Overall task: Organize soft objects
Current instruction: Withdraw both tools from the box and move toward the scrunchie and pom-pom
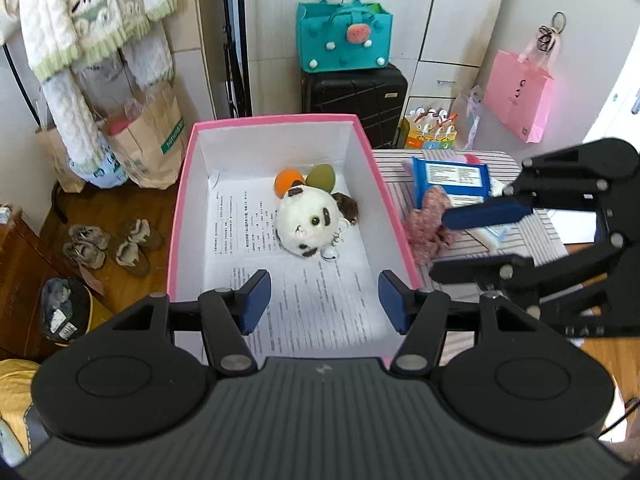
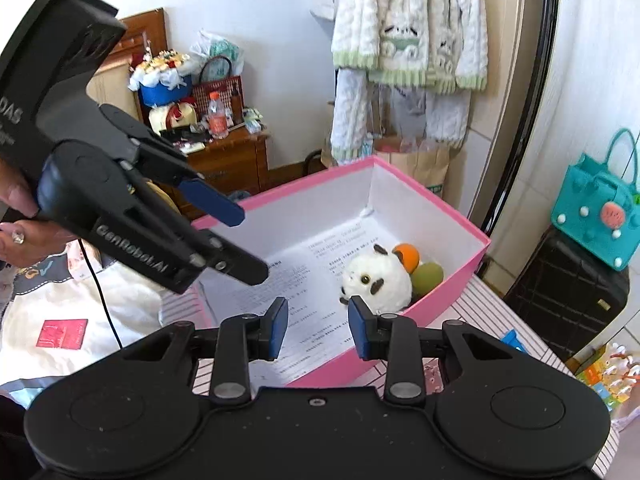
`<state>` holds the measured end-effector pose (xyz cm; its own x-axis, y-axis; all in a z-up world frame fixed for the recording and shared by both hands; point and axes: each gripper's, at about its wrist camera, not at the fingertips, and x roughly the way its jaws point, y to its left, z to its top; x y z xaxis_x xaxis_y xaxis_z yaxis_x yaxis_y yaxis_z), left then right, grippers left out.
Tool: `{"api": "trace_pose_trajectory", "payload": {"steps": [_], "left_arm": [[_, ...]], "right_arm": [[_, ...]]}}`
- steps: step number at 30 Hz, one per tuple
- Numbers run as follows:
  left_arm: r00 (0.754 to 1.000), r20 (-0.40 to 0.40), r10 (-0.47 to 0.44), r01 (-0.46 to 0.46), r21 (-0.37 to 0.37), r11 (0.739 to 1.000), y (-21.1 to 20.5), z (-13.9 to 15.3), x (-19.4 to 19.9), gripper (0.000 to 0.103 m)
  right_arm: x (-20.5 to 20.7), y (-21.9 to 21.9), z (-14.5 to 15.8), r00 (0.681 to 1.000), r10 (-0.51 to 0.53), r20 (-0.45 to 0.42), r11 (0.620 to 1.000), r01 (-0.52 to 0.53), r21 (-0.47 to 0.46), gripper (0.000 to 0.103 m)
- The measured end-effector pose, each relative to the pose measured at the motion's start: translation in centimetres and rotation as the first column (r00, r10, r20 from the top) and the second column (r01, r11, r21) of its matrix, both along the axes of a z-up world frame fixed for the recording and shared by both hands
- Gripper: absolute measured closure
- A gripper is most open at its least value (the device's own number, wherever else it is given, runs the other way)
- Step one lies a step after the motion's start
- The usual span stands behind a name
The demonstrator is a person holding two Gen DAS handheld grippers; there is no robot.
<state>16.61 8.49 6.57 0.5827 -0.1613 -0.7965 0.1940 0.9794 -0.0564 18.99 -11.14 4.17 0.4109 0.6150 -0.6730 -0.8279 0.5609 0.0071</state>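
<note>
white plush toy with dark patches, lying in pink box, orange and green soft balls behind it, pink fuzzy piece outside on striped cloth

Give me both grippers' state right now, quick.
Left gripper: open, nothing between its fingers.
Right gripper: open, narrower gap, holding nothing.

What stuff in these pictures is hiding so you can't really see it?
- Orange ball and green ball: partly hidden behind the plush toy in both views.
- Blue packet and pink fuzzy thing: the right claw covers parts of them in the left view.
- Printed paper in the pink box: the words are too small to read.
- Near edge of the box: each claw's own body blocks it.
</note>
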Motion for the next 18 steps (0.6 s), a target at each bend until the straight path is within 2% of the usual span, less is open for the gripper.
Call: {"api": "trace_pose_trajectory", "payload": {"steps": [9,18], "left_arm": [[0.997,0.063,-0.037,0.033,0.058,0.998,-1.5,2.9,-5.1,0.041],[0.991,0.094,-0.097,0.087,0.106,0.991,-3.5,3.6,-8.8,0.036]], "right_arm": [[-4.5,-1.8,3.2,0.997,-0.002,0.083,1.000,0.001,0.013,0.061],[-8.8,-4.5,4.2,0.985,-0.016,0.174,1.000,0.017,-0.006,0.057]]}}
